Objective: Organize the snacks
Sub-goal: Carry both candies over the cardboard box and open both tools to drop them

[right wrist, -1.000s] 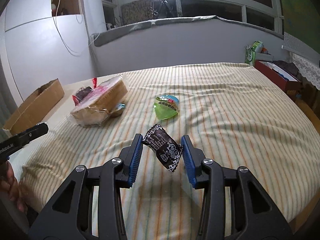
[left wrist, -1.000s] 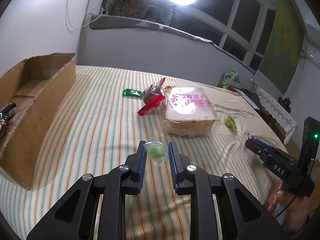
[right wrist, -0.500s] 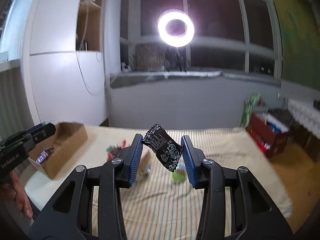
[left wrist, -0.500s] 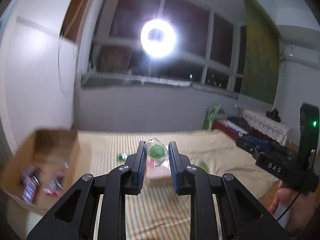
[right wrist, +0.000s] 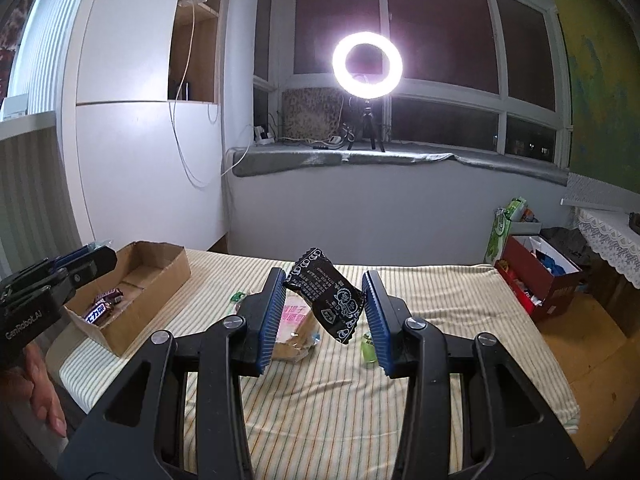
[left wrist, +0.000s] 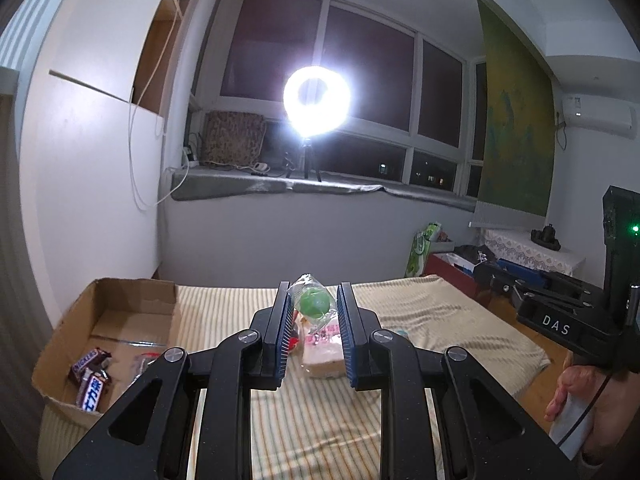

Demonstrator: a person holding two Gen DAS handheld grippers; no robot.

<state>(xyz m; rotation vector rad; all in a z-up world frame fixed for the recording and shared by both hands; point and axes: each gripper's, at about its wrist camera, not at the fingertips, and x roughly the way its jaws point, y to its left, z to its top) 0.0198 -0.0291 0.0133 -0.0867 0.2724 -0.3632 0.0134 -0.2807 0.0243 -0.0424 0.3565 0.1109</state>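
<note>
My left tool pinches a wrapped green candy; my right tool clamps a black snack packet.

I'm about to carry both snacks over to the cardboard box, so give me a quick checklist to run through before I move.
1. Left gripper clamped on the wrapped green candy: ok, held between both pads.
2. Right gripper clamped on the black snack packet: ok, though it sits tilted.
3. Both snacks lifted off the striped bedspread: ok.
4. Cardboard box open with room inside: ok, chocolate bars take up only one end.
5. Way to the box free of obstacles: cannot tell; the grippers hide part of it.
</note>
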